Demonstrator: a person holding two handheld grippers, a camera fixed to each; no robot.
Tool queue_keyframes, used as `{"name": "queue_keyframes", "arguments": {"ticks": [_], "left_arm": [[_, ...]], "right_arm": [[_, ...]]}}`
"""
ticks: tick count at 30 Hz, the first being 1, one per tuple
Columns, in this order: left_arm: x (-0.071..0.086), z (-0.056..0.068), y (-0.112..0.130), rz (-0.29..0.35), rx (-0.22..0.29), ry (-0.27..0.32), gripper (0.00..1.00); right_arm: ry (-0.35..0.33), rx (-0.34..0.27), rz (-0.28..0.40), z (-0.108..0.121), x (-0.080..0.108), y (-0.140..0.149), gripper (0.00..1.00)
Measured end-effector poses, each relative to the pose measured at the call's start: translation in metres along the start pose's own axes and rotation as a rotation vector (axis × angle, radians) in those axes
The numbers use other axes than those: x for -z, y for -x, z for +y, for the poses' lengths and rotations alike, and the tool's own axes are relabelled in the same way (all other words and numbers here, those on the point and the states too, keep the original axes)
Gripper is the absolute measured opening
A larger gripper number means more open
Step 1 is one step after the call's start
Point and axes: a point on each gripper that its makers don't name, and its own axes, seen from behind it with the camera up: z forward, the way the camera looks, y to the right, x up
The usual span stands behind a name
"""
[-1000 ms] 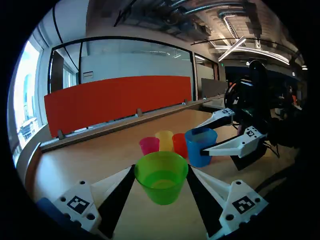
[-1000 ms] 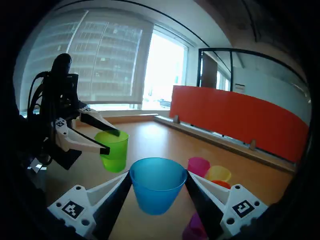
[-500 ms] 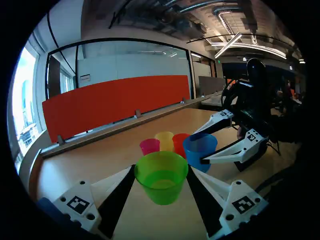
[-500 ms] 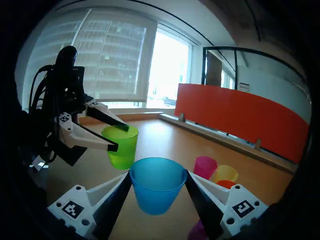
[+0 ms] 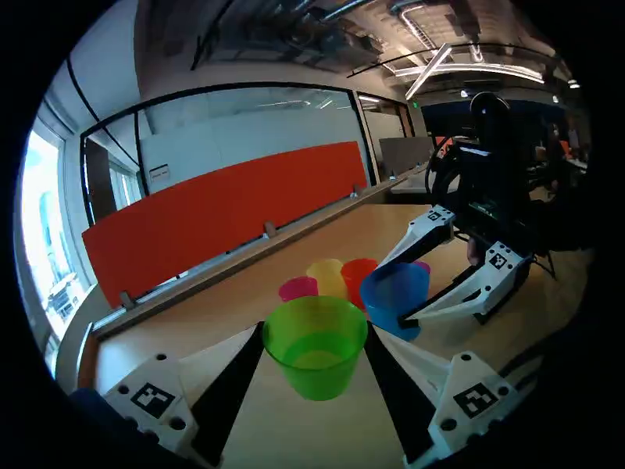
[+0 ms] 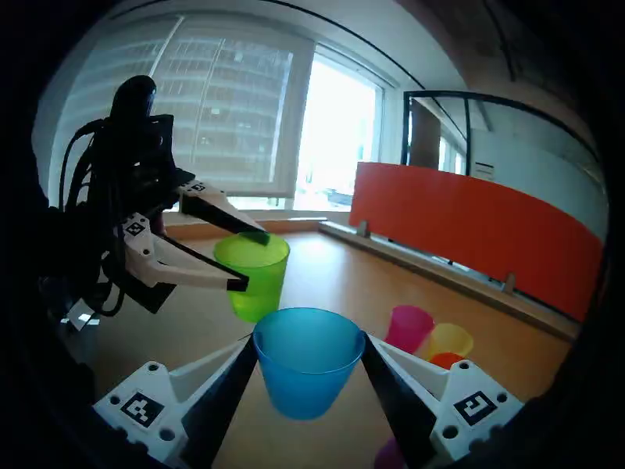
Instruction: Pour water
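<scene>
The left gripper (image 5: 314,338) clamps both fingers on a green cup (image 5: 315,367) held over the table (image 5: 234,297). The cup seems to hold a little water, though the fisheye view leaves that unsure. Just beside it, the right gripper (image 6: 308,348) pinches a blue cup (image 6: 306,375) between its fingers; the left gripper view shows that cup tilted. A pink cup (image 5: 295,288), a yellow cup (image 5: 326,273) and a red cup (image 5: 358,272) cluster on the table behind, before an orange partition (image 5: 219,203).

Purple cup (image 5: 423,267) (just a sliver) behind blue cup (image 5: 393,297)
</scene>
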Motion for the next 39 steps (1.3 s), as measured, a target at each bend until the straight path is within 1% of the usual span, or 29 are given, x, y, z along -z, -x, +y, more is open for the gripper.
{"name": "queue_keyframes", "arguments": {"ticks": [9, 15, 26, 33, 39], "left_arm": [[-0.001, -0.005, -0.012, 0.009, -0.103, -0.016, 0.88], [0.0, -0.004, -0.016, 0.016, -0.136, -0.018, 0.88], [0.001, -0.004, -0.023, 0.022, -0.238, -0.026, 0.88], [-0.001, -0.002, -0.03, 0.027, -0.284, -0.028, 0.88], [-0.001, 0.0, -0.035, 0.028, -0.335, -0.032, 0.88]], "right_arm": [[-0.021, 0.005, -0.002, -0.008, -0.001, -0.001, 0.95], [-0.034, 0.005, -0.006, -0.012, -0.002, 0.002, 0.95], [-0.059, 0.006, -0.012, -0.022, -0.004, 0.003, 0.95], [-0.07, 0.005, -0.012, -0.027, -0.005, 0.003, 0.95], [-0.076, 0.002, -0.008, -0.029, -0.006, 0.002, 0.94]]}}
